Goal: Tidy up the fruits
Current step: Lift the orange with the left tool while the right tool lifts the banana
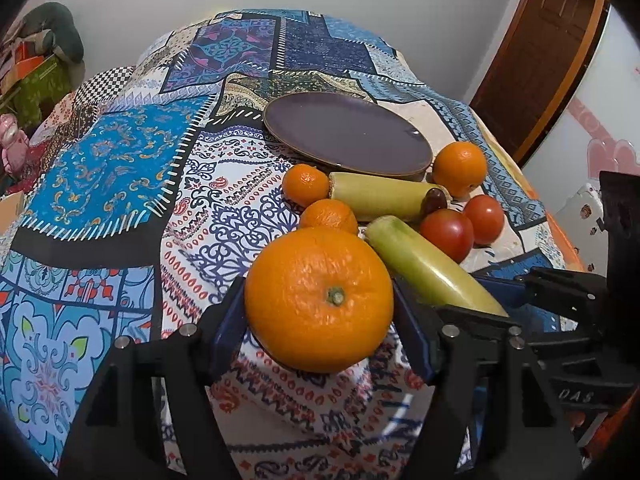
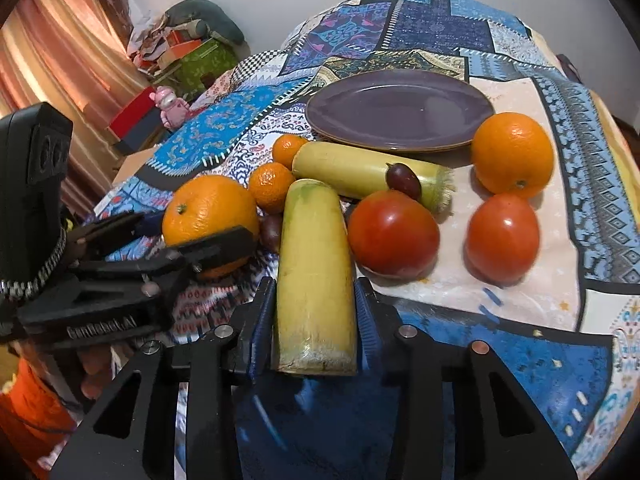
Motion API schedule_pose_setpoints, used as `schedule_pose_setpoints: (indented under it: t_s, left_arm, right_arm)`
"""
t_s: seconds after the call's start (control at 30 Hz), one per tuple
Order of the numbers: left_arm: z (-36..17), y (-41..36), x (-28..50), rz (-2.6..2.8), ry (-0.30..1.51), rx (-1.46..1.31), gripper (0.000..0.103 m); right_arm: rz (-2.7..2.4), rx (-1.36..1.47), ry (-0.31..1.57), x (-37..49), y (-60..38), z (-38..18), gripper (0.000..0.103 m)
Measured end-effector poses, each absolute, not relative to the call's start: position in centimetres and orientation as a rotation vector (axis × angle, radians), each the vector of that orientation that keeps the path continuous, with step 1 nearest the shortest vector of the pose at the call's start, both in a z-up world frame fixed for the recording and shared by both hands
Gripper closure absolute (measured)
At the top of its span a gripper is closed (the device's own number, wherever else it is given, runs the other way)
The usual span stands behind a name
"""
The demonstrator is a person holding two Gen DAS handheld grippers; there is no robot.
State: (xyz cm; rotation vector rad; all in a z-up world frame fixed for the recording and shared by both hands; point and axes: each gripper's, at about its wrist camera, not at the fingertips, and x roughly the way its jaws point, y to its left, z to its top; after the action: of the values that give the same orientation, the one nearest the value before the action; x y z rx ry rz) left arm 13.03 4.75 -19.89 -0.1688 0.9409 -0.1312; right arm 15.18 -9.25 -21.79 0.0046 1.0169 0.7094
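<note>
We are gripping a large round orange [image 1: 319,299] with the left gripper [image 1: 319,326] and a yellow-green cane-like stalk [image 2: 315,280] with the right gripper [image 2: 315,336], while two red tomatoes [image 2: 393,233] are crowding the way to the empty purple ceramic plate [image 2: 400,112].

Left gripper [image 1: 320,312]: matte black frame, triangular cut-outs in both arms, round silver screw heads along linkage, blue ribbed pads [image 1: 228,332] on inner finger faces. Right gripper [image 2: 316,320]: same black build, silver and copper-toned screw heads, blue ridged pads [image 2: 262,320]. Seen from right wrist view: black-and-white braided cable [image 2: 44,268] running beside left unit, white lettering on its side bar, boxy black housing above. Orange sleeve [image 2: 32,408] at lower left edge.
</note>
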Motion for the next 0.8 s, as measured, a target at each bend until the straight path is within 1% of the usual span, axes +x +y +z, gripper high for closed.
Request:
schedule_pose_setpoints:
  t_s: [0.33,0.6,0.7,0.8]
  left_arm:
    - [-18.6,4.5,9.8,-0.141,0.925,-0.127,0.034]
    - [-19.2,4.2,10.9,-0.129,0.923,-0.124,0.034]
    - [-19.5,4.1,11.4,-0.13,0.922,-0.119,0.034]
    - [-19.9,4.0,12.0,-0.132,0.925,-0.112,0.034]
  right_arm:
    - [0.699,-0.112,1.033,12.8,-11.2,-21.3,0.066]
    - [0.704,-0.112,1.036,14.8,-9.4,-22.4,0.064]
    - [0.696,-0.117,1.021,14.8,-9.0,-22.8,0.067]
    - [0.698,-0.116,1.002,14.8,-9.0,-23.0,0.067]
